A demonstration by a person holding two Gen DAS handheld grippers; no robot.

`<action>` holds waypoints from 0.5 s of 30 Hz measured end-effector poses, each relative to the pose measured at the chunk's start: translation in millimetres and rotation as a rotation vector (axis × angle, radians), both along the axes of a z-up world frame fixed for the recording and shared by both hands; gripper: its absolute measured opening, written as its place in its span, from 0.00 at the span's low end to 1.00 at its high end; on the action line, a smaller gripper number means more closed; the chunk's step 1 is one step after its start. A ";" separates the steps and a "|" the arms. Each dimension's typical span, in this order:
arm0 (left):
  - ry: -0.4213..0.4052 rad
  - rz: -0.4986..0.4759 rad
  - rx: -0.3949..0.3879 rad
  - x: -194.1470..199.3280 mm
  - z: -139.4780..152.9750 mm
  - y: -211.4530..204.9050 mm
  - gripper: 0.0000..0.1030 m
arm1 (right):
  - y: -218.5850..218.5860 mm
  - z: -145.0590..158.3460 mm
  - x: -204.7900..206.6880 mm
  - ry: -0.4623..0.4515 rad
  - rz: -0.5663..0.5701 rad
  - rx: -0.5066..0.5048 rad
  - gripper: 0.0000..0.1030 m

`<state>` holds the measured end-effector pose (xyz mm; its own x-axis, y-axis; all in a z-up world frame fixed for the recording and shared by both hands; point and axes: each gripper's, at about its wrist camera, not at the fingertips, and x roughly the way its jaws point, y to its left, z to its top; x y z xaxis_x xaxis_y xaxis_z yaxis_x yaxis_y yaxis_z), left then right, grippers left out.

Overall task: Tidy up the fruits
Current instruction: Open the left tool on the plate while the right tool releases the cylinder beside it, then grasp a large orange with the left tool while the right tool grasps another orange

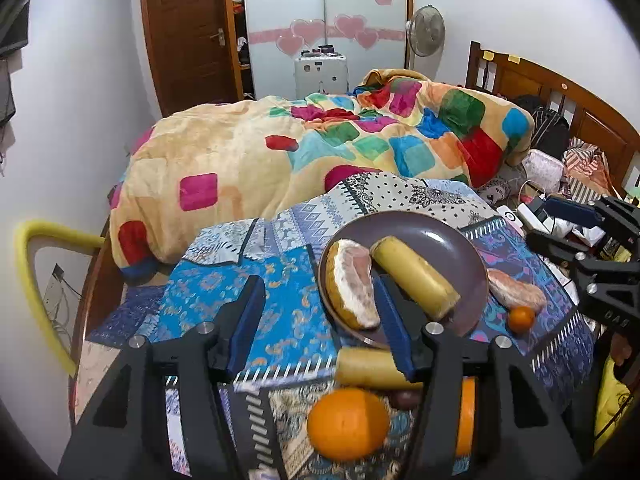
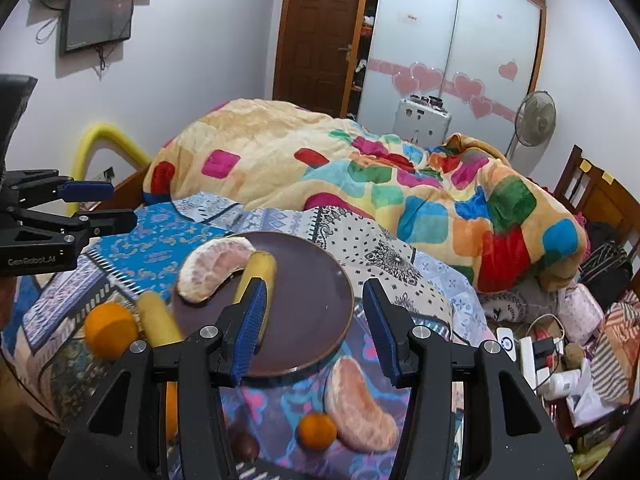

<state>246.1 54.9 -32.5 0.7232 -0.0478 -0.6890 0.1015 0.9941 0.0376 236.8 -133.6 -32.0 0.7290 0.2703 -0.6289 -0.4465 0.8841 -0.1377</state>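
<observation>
Task part done — round dark-brown plate [image 2: 320, 288] on the bed holds a peeled pomelo wedge [image 2: 212, 268] and a yellow banana piece [image 2: 260, 272]; both my claws, left [image 1: 320, 320] and right [image 2: 316, 332], spread and empty, with a second pomelo wedge [image 2: 360, 408], banana piece [image 2: 158, 320], large orange [image 2: 110, 330] and small tangerine [image 2: 317, 431] left on the patterned cloth [image 2: 160, 232].

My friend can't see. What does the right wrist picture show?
A brown plate on a patterned cloth holds a pomelo wedge and a banana piece. The open right gripper hovers above, empty.

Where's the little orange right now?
In the right wrist view, the little orange sits on the cloth, low in the picture, beside the loose pomelo slice.
</observation>
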 end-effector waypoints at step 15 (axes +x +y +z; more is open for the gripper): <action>0.071 0.018 0.024 -68.1 -51.7 9.9 0.62 | 9.5 -24.6 -67.6 -0.015 0.070 0.029 0.55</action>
